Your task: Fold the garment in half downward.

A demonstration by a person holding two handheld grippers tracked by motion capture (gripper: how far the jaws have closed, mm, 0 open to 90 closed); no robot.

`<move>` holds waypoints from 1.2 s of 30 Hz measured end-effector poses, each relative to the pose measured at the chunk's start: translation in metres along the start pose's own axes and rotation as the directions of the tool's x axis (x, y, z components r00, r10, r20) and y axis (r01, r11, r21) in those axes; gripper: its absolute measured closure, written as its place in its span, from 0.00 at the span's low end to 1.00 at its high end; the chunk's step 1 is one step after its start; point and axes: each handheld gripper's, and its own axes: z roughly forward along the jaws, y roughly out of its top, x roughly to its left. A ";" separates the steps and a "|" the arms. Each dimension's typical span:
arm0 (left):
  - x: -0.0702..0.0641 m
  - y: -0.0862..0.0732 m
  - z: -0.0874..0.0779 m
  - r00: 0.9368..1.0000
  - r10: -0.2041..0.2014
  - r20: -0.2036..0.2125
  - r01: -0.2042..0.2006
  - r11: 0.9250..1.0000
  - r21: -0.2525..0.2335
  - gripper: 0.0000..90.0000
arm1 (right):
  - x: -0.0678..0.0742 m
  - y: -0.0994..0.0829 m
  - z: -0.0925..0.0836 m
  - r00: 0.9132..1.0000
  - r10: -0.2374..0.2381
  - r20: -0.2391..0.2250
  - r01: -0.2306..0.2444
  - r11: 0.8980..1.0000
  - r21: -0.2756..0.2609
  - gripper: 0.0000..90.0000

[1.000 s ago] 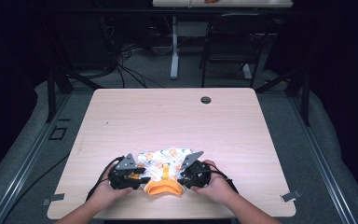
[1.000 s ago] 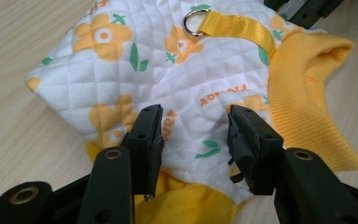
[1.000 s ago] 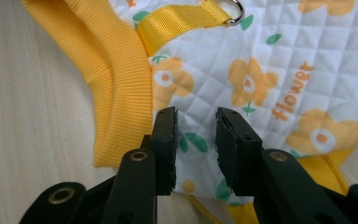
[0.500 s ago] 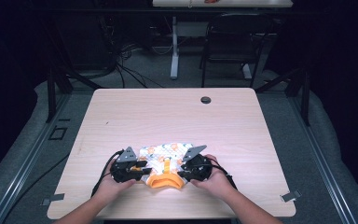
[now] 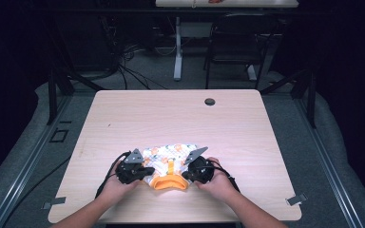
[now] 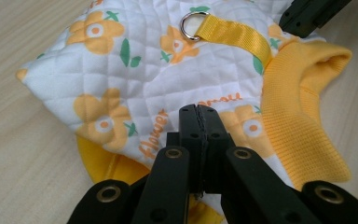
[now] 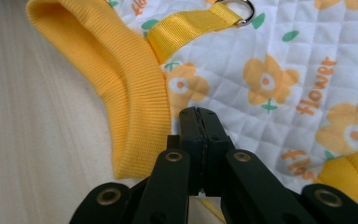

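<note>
On table [image 5: 247,123] near edge: quilted flower vest [image 6: 135,74] flat; L gripper [image 6: 199,114] & R gripper [image 7: 199,116] fingers just closed, pressed together.

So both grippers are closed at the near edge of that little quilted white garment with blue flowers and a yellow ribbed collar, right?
Not quite: the flowers are orange-yellow, not blue, as the left gripper view shows. The rest holds: the left gripper and right gripper are closed at the near edge of the quilted white garment with its yellow ribbed collar.
</note>
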 end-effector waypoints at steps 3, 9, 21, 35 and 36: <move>0.006 0.002 0.005 1.000 -0.022 0.000 0.022 1.000 -0.011 1.00 | -0.007 0.001 0.002 1.000 0.017 0.021 -0.016 1.000 -0.009 1.00; 0.021 0.010 0.015 0.997 -0.075 -0.008 0.075 0.996 -0.040 1.00 | -0.022 0.001 0.005 0.996 0.075 0.036 -0.074 0.996 -0.044 1.00; 0.049 0.020 0.033 0.987 -0.163 -0.016 0.160 0.982 -0.103 1.00 | -0.050 0.006 0.013 0.982 0.169 0.083 -0.161 0.982 -0.101 1.00; 0.059 0.028 0.042 0.978 -0.200 -0.058 0.192 0.973 -0.125 1.00 | -0.069 0.011 0.020 0.964 0.253 0.085 -0.239 0.960 -0.148 1.00; 0.059 0.027 0.042 0.978 -0.199 -0.058 0.191 0.973 -0.126 1.00 | -0.069 0.011 0.020 0.963 0.256 0.086 -0.241 0.958 -0.153 1.00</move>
